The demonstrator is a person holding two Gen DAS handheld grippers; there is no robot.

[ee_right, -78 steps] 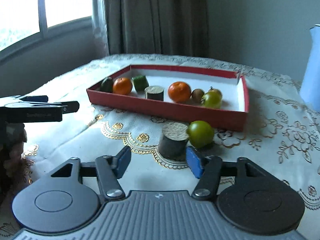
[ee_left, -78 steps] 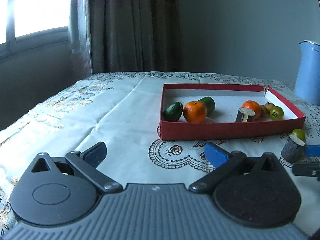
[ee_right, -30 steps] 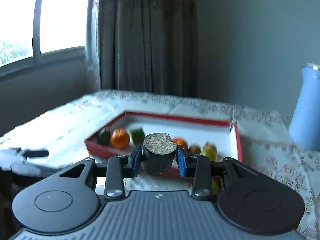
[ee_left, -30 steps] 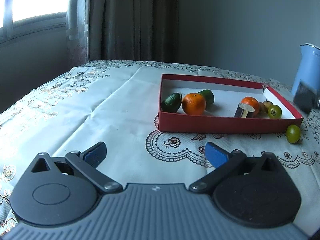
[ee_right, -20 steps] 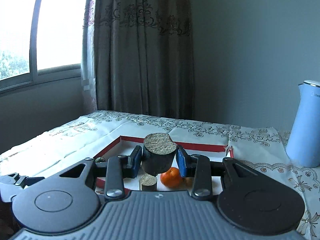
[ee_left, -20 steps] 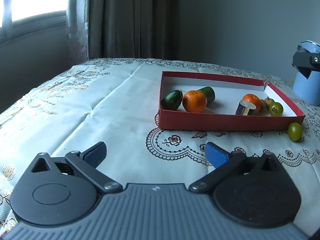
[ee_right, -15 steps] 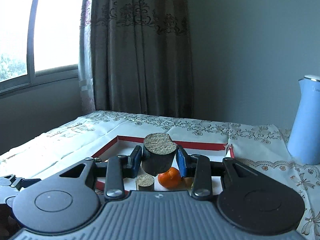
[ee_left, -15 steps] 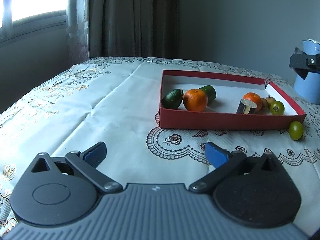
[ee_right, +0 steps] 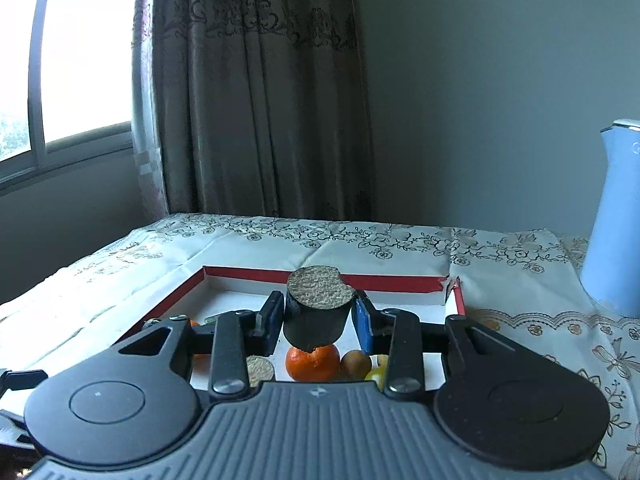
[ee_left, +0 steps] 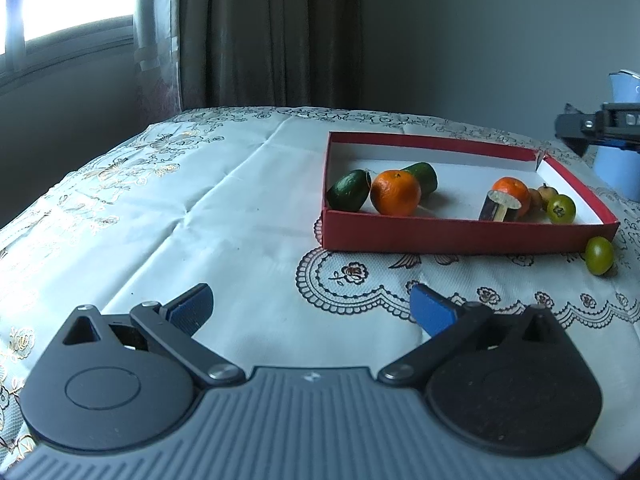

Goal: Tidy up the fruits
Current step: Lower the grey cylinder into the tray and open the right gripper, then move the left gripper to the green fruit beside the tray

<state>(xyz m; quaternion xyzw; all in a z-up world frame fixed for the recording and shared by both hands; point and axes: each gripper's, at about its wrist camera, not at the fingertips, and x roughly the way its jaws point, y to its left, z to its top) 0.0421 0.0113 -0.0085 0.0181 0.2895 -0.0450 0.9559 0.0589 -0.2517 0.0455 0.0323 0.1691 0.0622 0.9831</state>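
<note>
The right gripper [ee_right: 316,316] clamps a dark, stubby eggplant piece [ee_right: 316,312], its pale, grainy cut face up with a notch at 2 o'clock. It hangs above the red tray [ee_right: 400,282], over an orange [ee_right: 312,362]. The left gripper [ee_left: 312,308] stands wide, holding nothing, over the tablecloth [ee_left: 240,232]. At 3 o'clock of the tray's near corner, a green fruit [ee_left: 599,255] lies outside.

Tongs [ee_right: 318,318] around dark chunk [ee_right: 316,312] above tray [ee_right: 400,282]
</note>
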